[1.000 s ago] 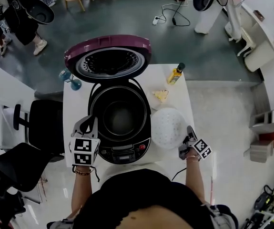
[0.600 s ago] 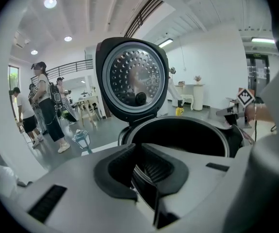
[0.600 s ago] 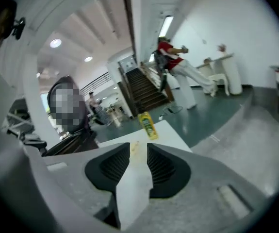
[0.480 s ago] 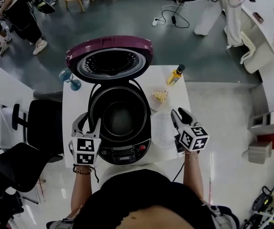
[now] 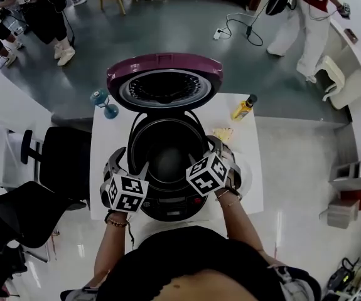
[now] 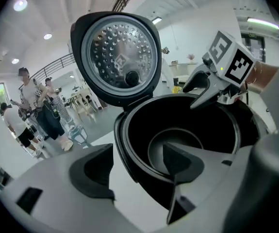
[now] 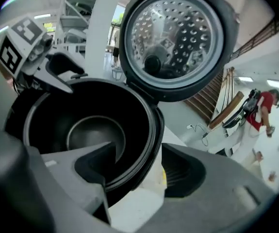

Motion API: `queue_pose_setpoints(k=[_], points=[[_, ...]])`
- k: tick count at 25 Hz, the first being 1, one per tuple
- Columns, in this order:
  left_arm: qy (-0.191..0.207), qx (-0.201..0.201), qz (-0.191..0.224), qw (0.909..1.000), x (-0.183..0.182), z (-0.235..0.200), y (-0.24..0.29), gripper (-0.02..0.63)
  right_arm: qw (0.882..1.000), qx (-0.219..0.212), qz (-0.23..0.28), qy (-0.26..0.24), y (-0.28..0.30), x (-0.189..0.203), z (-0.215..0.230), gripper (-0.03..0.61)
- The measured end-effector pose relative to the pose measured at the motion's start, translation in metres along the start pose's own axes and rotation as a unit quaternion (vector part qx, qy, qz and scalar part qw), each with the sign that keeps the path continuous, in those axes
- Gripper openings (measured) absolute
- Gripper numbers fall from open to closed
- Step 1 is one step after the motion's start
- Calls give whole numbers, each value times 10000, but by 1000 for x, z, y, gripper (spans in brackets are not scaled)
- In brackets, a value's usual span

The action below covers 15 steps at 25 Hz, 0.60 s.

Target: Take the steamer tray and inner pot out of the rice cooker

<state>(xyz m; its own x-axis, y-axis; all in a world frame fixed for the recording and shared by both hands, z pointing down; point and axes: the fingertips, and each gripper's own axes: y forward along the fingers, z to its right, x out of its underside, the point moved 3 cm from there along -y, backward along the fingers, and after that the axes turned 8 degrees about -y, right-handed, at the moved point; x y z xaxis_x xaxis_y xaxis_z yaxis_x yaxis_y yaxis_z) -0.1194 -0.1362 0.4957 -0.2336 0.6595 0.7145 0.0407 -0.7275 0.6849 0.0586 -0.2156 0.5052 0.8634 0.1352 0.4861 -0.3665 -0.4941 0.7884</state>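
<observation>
My left gripper (image 6: 138, 168) and right gripper (image 7: 138, 171) are both opening wide. Each straddles the inner pot (image 5: 167, 154) rim without gripping it.

The person is standing at the front of the rice cooker (image 5: 171, 202), holding a two-jaw gripper in each hand. The left forearm (image 5: 108, 249) and the right forearm (image 5: 243, 231) are reaching forward from the torso toward it. The left gripper (image 5: 129, 166) is hovering at the cooker's front-left rim, pointing down and away from the body, with its marker cube facing up. Its jaws are opening wide. The rim is standing between them, one jaw outside the wall and one over the hollow, and the pads are not pressing. The right gripper (image 5: 221, 152) is mirroring this at the front-right rim, also angled down. Its jaws are opening too, straddling that rim without gripping it.
</observation>
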Motion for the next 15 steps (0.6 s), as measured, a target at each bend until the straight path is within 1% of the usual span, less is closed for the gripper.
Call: queue_pose_setpoints(k=[2, 4, 7, 11, 15], points=[[-5, -43, -78, 10000, 1, -4, 5, 301, 9992, 114, -293, -244, 9, 4, 1, 278], [-42, -32, -92, 9999, 0, -7, 9, 304, 9988, 48, -401, -294, 15, 5, 1, 278], [-94, 69, -128, 9998, -1, -9, 16, 304, 9984, -46, -475, -287, 22, 5, 3, 278], [-237, 279, -217, 9991, -1, -11, 22, 304, 9981, 8, -510, -351, 26, 5, 4, 278], [-177, 237, -266, 9992, -3, -11, 23, 304, 9976, 246, -468, -444, 23, 4, 7, 276]])
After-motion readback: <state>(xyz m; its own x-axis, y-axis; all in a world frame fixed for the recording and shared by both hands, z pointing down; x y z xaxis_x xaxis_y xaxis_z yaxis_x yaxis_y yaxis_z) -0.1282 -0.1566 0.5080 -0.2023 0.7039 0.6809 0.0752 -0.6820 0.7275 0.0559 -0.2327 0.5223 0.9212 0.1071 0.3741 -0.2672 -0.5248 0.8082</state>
